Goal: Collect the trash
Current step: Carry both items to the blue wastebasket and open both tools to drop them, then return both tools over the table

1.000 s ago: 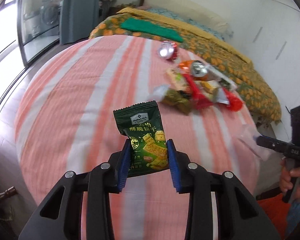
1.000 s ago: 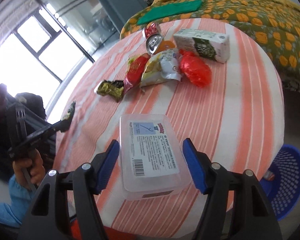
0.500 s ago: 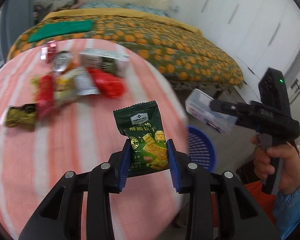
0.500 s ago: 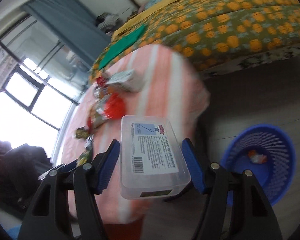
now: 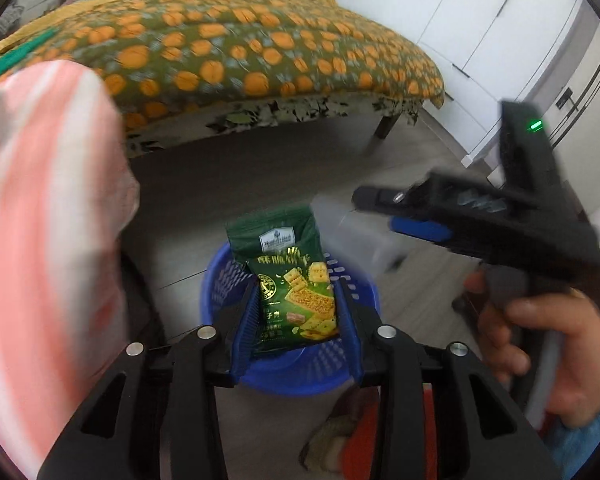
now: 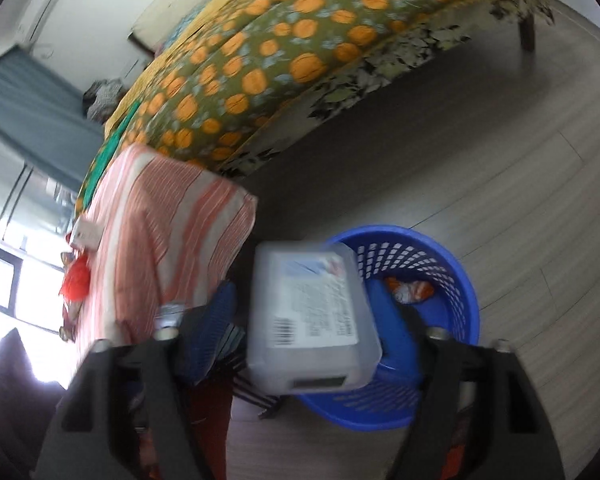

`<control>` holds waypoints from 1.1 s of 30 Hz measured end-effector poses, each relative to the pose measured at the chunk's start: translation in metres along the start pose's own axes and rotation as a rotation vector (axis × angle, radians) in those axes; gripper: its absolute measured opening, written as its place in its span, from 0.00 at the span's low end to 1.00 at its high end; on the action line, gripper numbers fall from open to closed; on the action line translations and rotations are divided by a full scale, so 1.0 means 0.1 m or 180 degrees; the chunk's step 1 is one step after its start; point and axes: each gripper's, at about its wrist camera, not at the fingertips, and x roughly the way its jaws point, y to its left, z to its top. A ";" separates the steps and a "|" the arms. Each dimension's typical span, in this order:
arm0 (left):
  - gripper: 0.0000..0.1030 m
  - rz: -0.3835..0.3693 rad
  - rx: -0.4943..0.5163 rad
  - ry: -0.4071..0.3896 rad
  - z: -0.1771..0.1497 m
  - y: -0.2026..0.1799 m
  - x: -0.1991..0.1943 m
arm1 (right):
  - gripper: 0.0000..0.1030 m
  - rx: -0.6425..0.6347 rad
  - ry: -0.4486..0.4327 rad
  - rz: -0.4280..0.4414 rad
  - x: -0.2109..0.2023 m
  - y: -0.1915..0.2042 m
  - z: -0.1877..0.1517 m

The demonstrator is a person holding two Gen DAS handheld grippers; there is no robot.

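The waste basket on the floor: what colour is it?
Blue, with a perforated lattice wall: the waste basket shows best in the right wrist view.

Both claws now over the blue basket (image 6: 456, 280), jaws just opening.

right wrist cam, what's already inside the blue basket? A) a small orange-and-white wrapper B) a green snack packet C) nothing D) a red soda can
A: the right wrist view shows a small orange-and-white wrapper lying on the floor of the blue basket, just past the clear plastic box between the right gripper fingers.
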 end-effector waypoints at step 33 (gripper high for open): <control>0.91 0.1532 -0.0818 -0.0619 -1.18 2.21 -2.17 | 0.86 -0.2416 -0.0476 -0.0460 0.36 2.35 -1.36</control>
